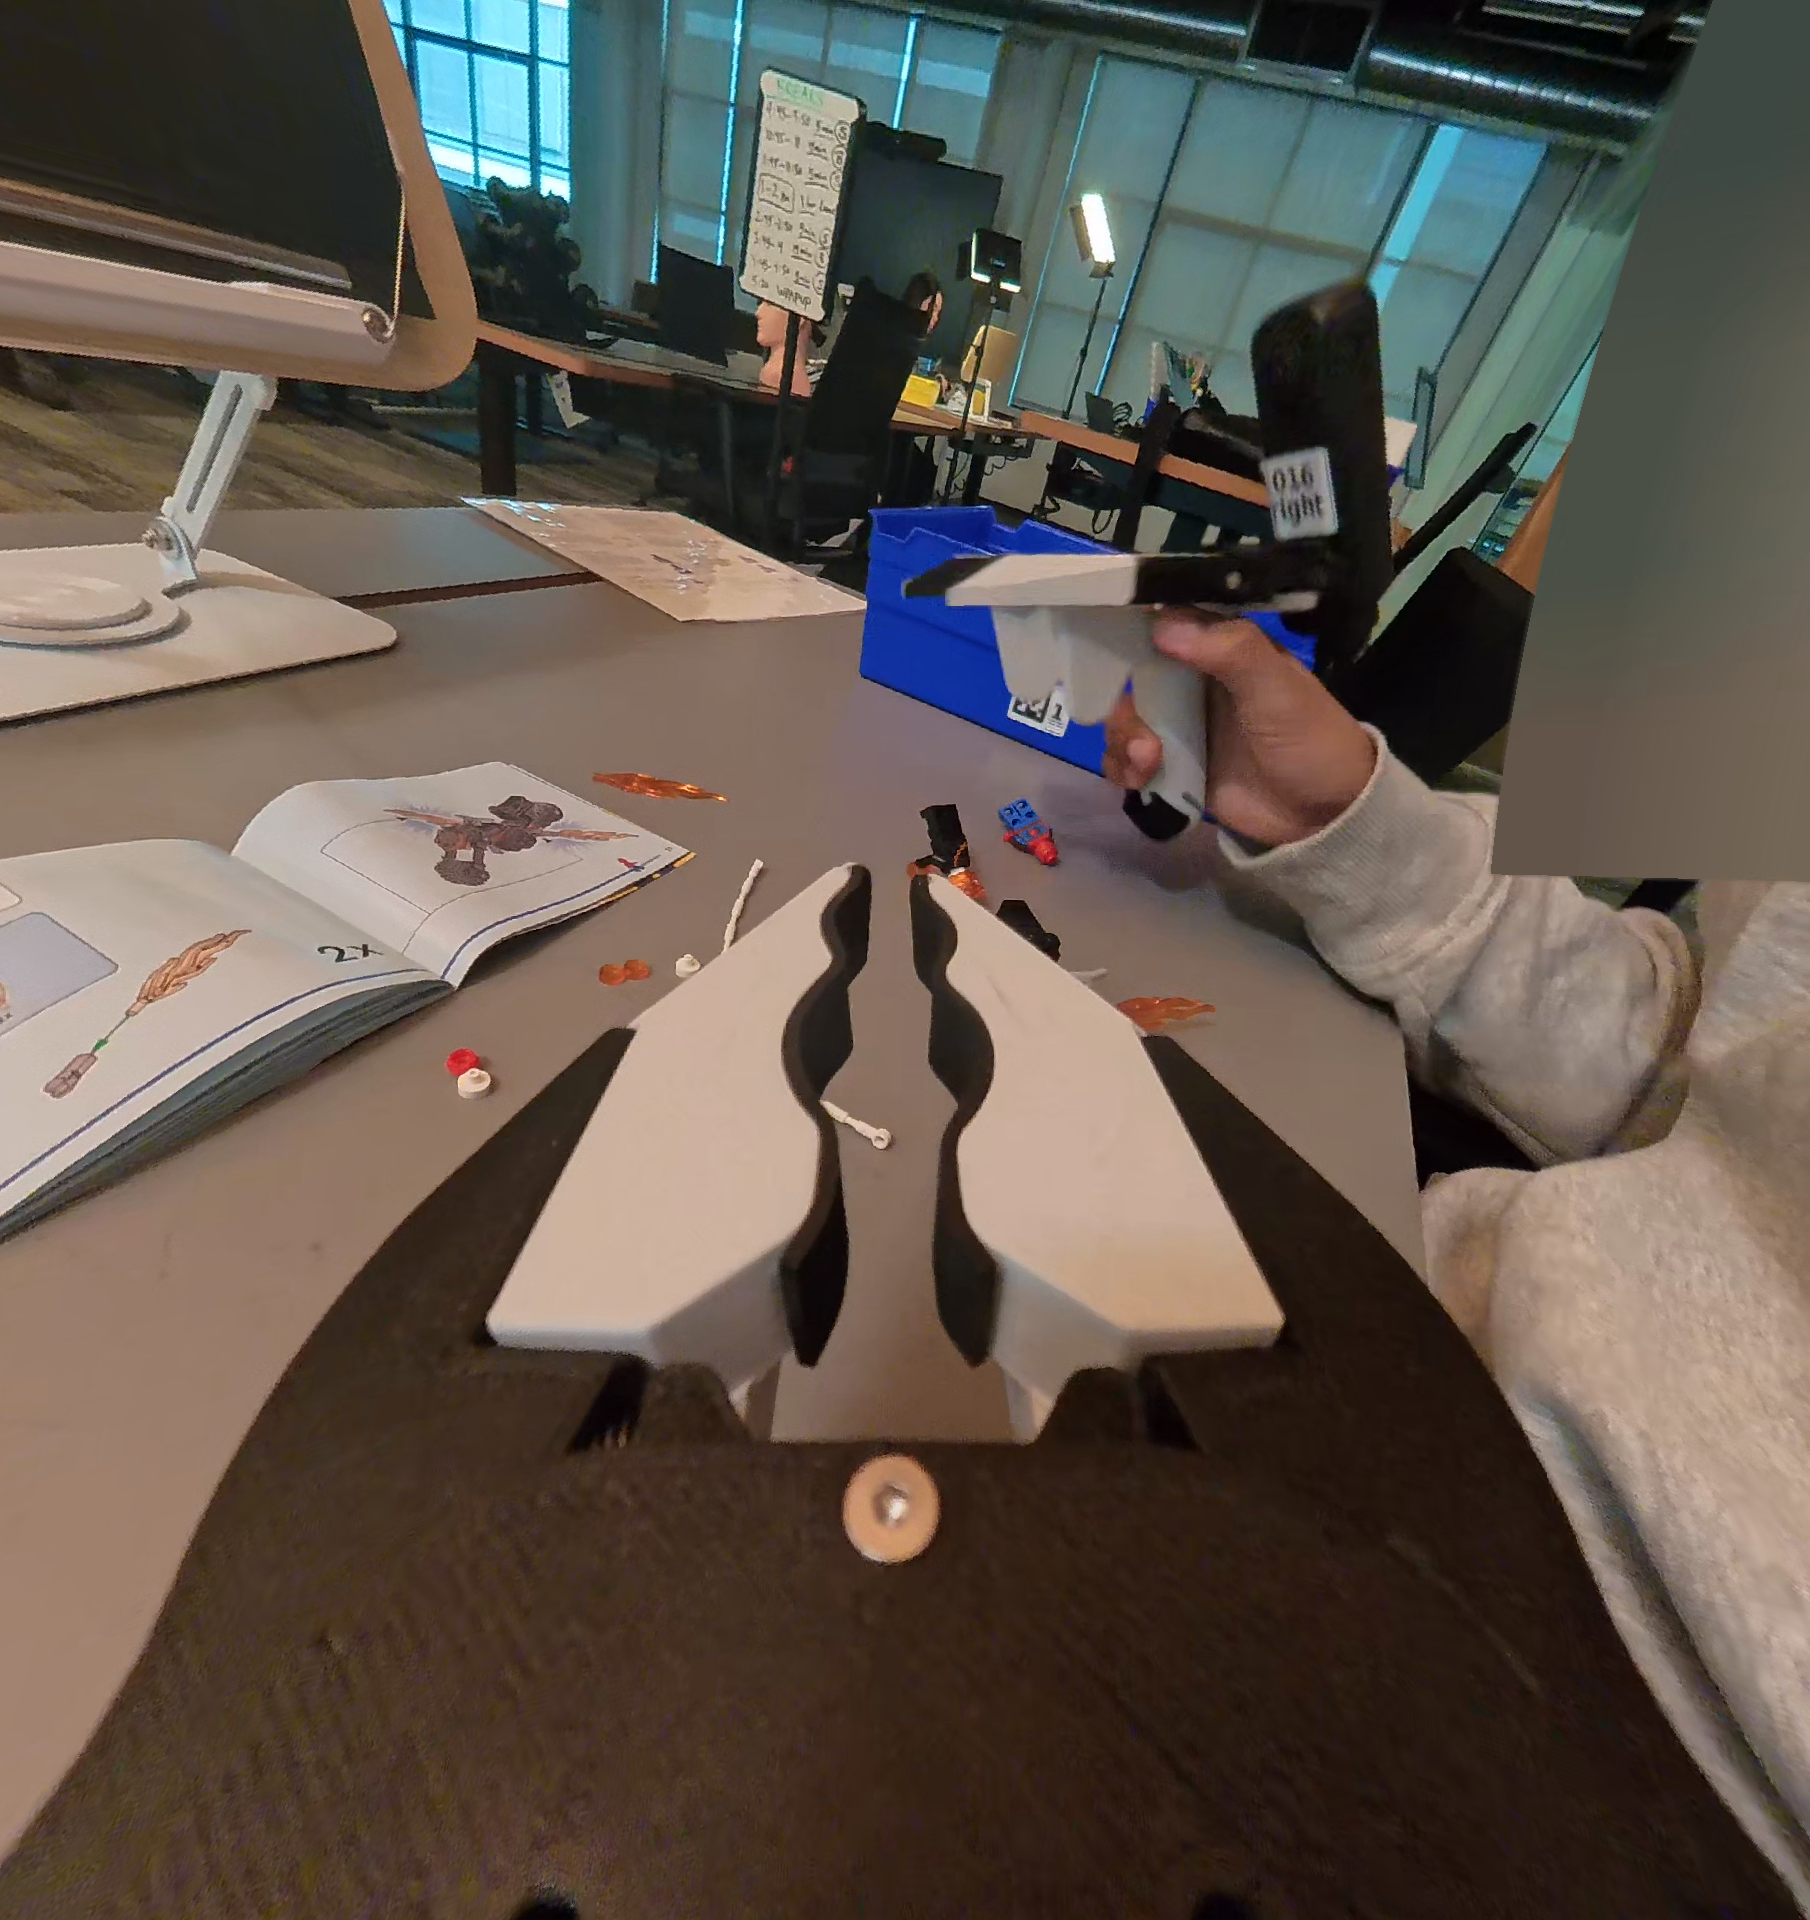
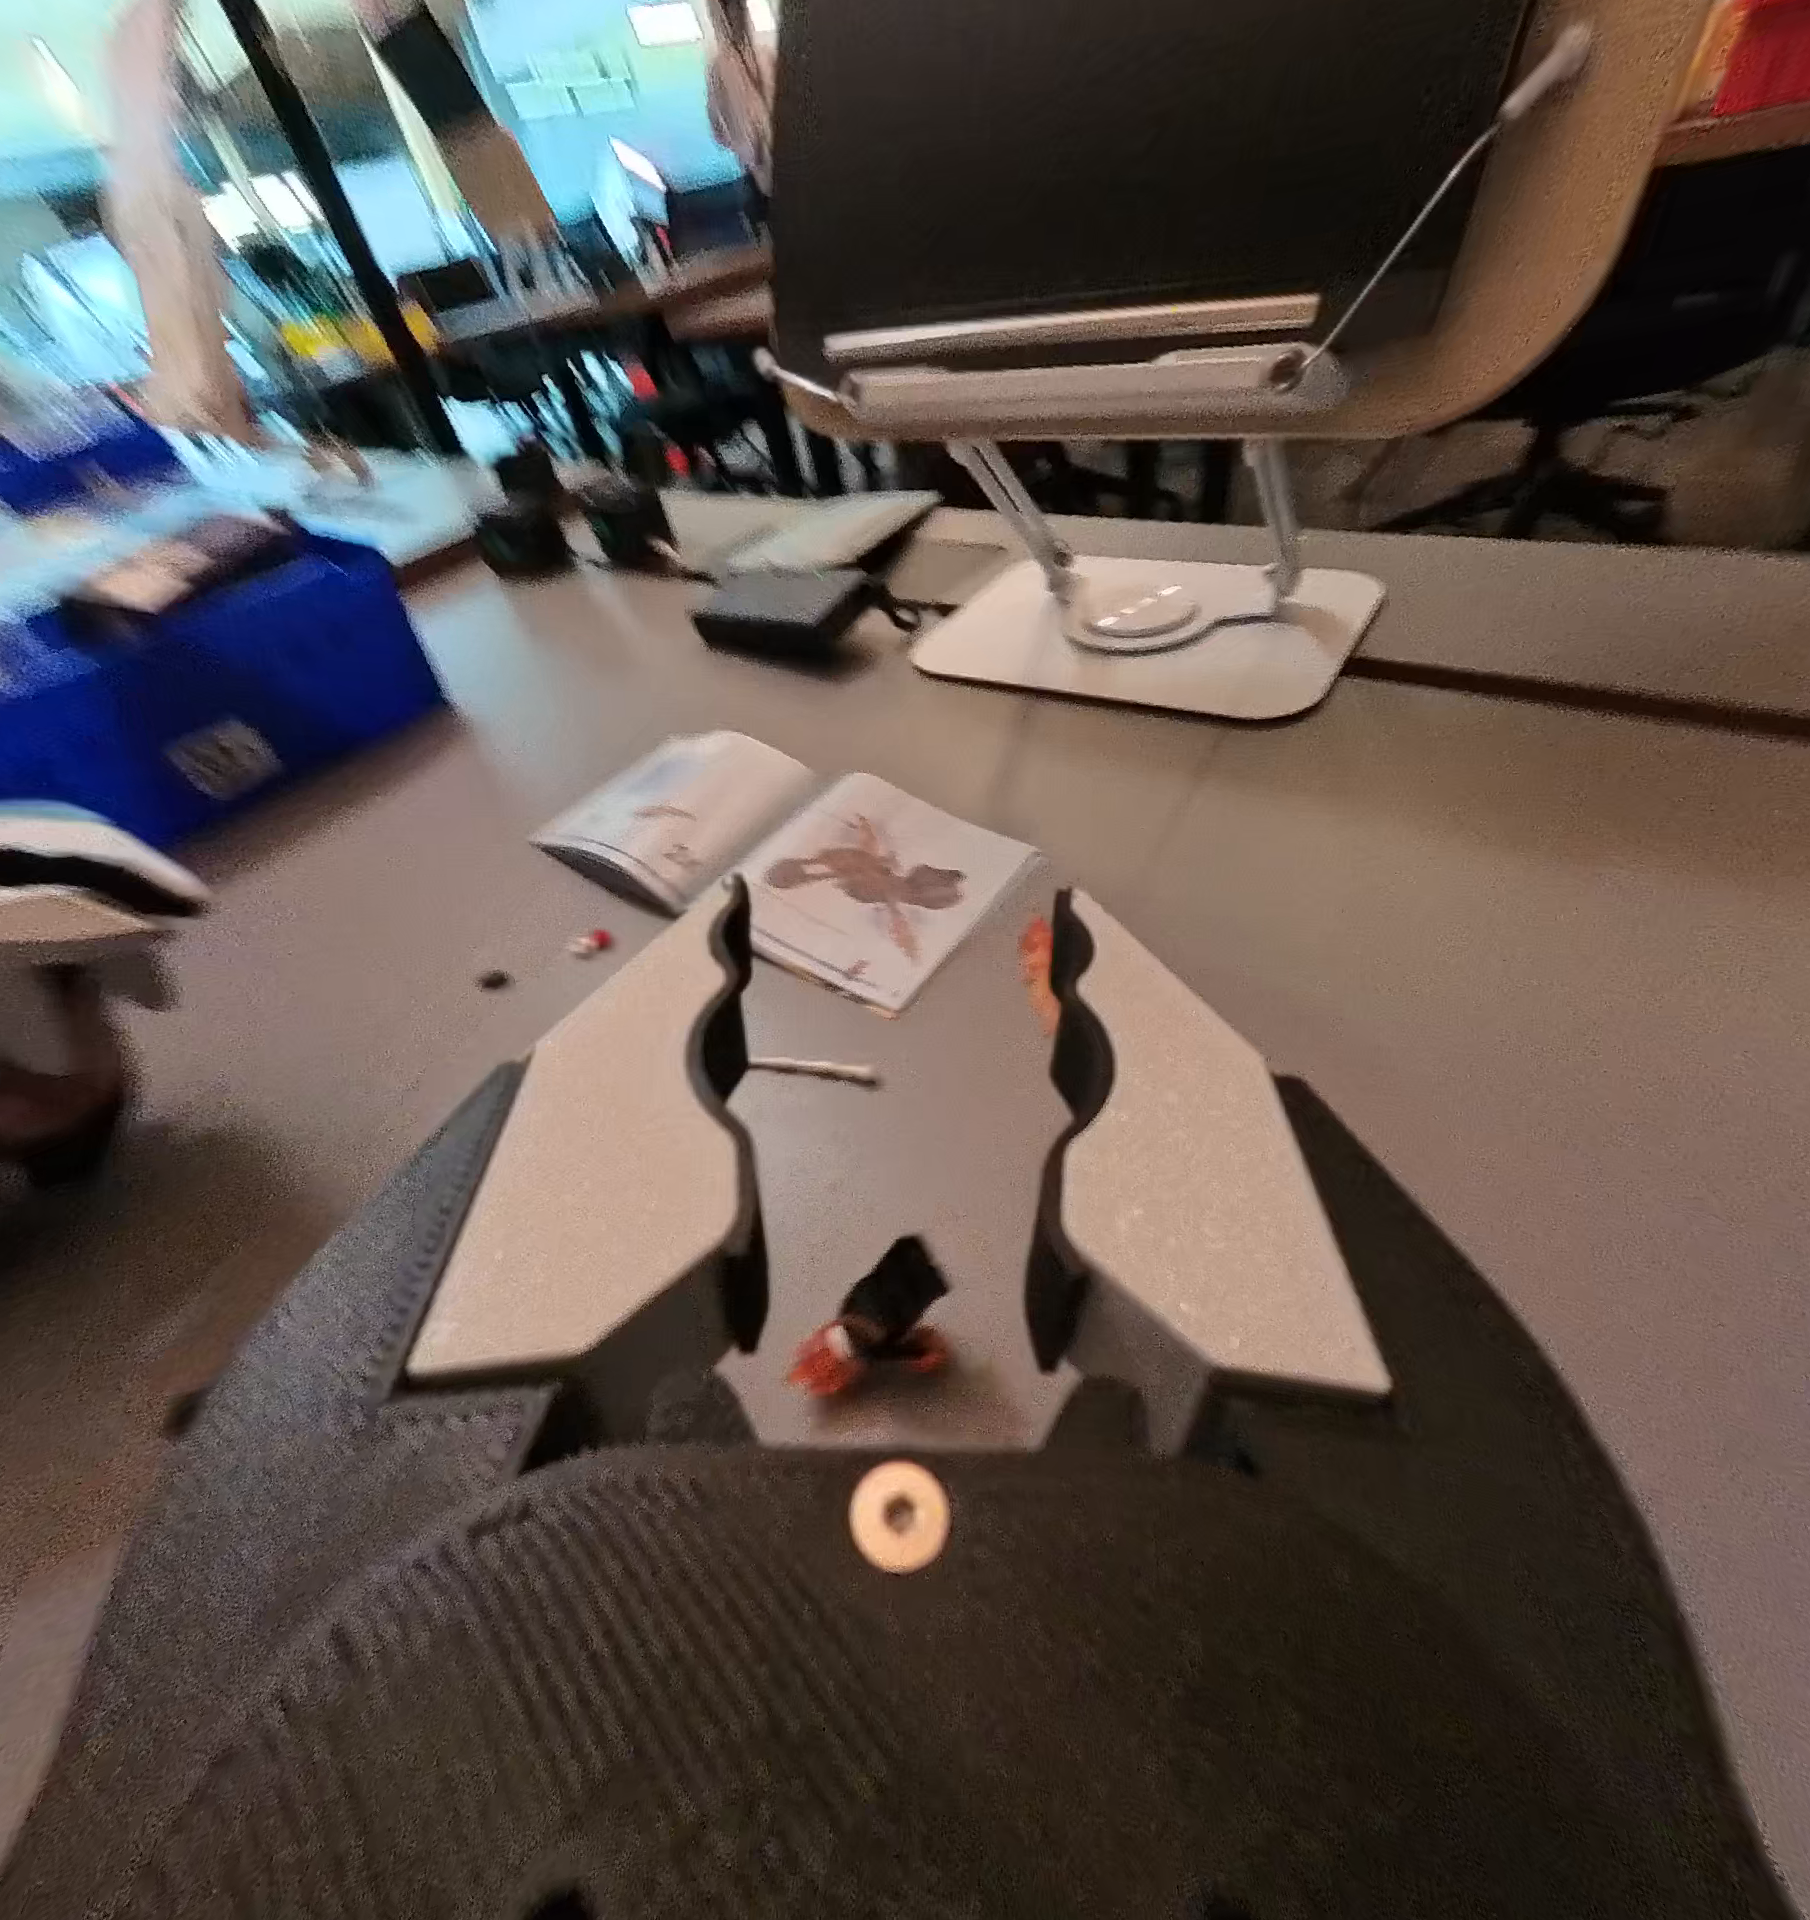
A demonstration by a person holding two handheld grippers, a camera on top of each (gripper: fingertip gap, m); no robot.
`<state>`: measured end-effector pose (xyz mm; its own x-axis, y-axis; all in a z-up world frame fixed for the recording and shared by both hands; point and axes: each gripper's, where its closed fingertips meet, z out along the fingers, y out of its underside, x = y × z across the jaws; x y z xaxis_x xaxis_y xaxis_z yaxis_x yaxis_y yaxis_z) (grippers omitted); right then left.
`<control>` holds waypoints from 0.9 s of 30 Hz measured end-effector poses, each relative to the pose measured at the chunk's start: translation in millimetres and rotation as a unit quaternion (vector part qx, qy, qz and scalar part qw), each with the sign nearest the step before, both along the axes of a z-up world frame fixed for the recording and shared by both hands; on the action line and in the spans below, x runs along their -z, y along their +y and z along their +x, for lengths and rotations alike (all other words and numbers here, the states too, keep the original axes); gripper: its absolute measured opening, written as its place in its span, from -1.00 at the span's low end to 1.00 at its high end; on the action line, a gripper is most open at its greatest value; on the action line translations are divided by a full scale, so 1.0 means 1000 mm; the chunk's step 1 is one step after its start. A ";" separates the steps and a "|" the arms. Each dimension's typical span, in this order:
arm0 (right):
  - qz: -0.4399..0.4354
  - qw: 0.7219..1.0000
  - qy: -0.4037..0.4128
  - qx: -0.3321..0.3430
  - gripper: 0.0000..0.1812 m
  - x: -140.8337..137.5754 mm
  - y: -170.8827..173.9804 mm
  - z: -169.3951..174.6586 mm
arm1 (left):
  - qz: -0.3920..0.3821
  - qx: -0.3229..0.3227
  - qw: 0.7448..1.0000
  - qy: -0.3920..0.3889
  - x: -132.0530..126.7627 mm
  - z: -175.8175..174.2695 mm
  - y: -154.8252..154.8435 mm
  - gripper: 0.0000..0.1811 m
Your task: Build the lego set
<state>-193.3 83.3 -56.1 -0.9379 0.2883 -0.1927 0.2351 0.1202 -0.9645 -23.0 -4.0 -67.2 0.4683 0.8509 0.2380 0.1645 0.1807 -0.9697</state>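
Loose Lego pieces lie scattered over the grey tabletop (image 1: 205,1403), and nothing is gripped yet.

The left gripper (image 1: 888,883) hangs low over the parts with its jaws spread a little and empty. A small white rod (image 1: 857,1124) lies on the tabletop in the gap between them, likely the piece being lined up. At about 12 o'clock from the tips stands a small black and orange figure part (image 1: 945,844), with a blue and red piece (image 1: 1026,828) just beside it at 1 o'clock. A red stud and a white stud (image 1: 468,1073) sit at 9 o'clock, near the open instruction booklet (image 1: 257,935), which lies flat at 10 o'clock, probably so the pictured step can be read while both hands are busy.

The right gripper (image 2: 901,914) is held up off the tabletop by a hand (image 1: 1244,748), jaws spread wide and empty. Its own view is blurred; the black and orange part shows low between its jaws, and an orange flame piece (image 2: 1036,971) lies by the right tip. A blue bin (image 1: 942,634) sits at 1 o'clock, well behind the parts, and a tablet stand (image 1: 153,613) stands at 10 o'clock.

The build looks to be at an early step.
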 end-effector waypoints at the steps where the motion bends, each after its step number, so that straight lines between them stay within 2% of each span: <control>1: 0.033 0.999 0.027 0.008 -0.39 0.001 -0.007 -0.007 | 0.001 0.000 1.000 -0.001 0.000 0.000 0.000 -0.93; 4: 0.132 0.989 0.060 0.004 -0.44 0.014 -0.032 -0.029 | 0.003 0.005 1.000 -0.006 0.002 -0.001 0.001 -0.92; 7: 0.216 0.976 0.002 -0.030 -0.46 0.051 -0.052 -0.049 | 0.004 0.005 1.000 -0.005 0.001 -0.001 0.001 -0.92; 10: 0.253 0.965 -0.043 -0.061 -0.50 0.079 -0.063 -0.056 | 0.008 0.010 1.000 -0.004 0.001 0.000 0.002 -0.91; 15: 0.314 0.946 -0.036 -0.066 -0.52 0.111 -0.067 -0.065 | 0.012 0.017 1.000 -0.010 0.002 -0.001 0.004 -0.90; 18: 0.315 0.946 -0.024 -0.076 -0.56 0.114 -0.070 -0.063 | 0.014 0.022 1.000 -0.013 0.004 -0.002 0.006 -0.90; 22: 0.328 0.940 0.015 -0.089 -0.86 0.116 -0.069 -0.060 | 0.016 0.028 0.999 -0.018 0.005 -0.003 0.008 -0.89; 27: 0.325 0.940 0.029 -0.101 -0.88 0.116 -0.069 -0.056 | 0.018 0.030 0.999 -0.019 0.005 -0.003 0.008 -0.88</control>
